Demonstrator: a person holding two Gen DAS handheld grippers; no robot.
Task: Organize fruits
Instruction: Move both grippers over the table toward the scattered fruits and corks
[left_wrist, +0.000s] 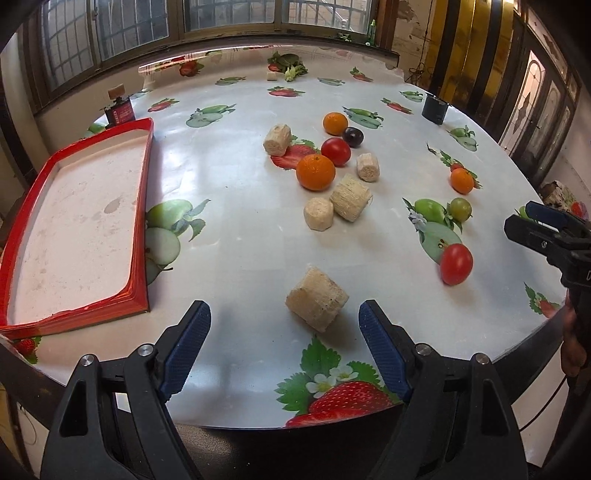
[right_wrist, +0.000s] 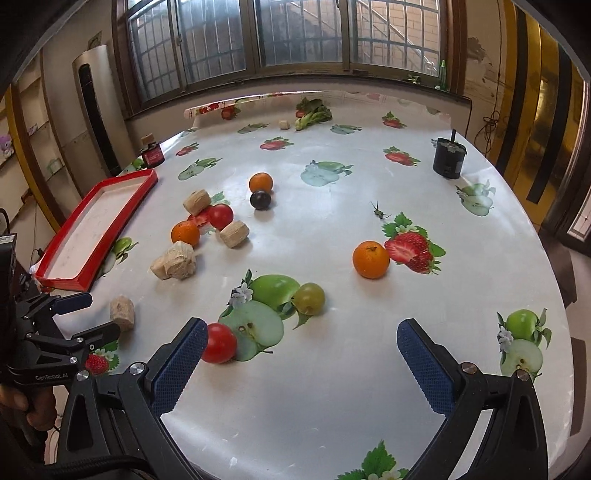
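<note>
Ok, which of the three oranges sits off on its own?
The orange beside the printed strawberry, on the table's right side. The other two sit among the tomatoes and beige rolls further left.

The counter (left_wrist: 236, 206) is viewed low from its near edge toward the windows; the left view sits nearer the red tray (left_wrist: 142, 206), and the central fruit cluster is shared.

On the worktop (left_wrist: 229, 229) a tray (left_wrist: 140, 206) lies at the left edge; a cluster of oranges (left_wrist: 316, 172), tomatoes (left_wrist: 335, 151), a plum (left_wrist: 352, 136) and fibrous blocks (left_wrist: 350, 196) sits mid-worktop, right of it. One block (left_wrist: 317, 304) lies before the left tongs (left_wrist: 284, 325). Further right lie another orange (right_wrist: 371, 259), a grape (right_wrist: 309, 298) and a tomato (right_wrist: 218, 342), the tomato beside the right tongs (right_wrist: 299, 347). A can (right_wrist: 448, 158) stands far right
</note>
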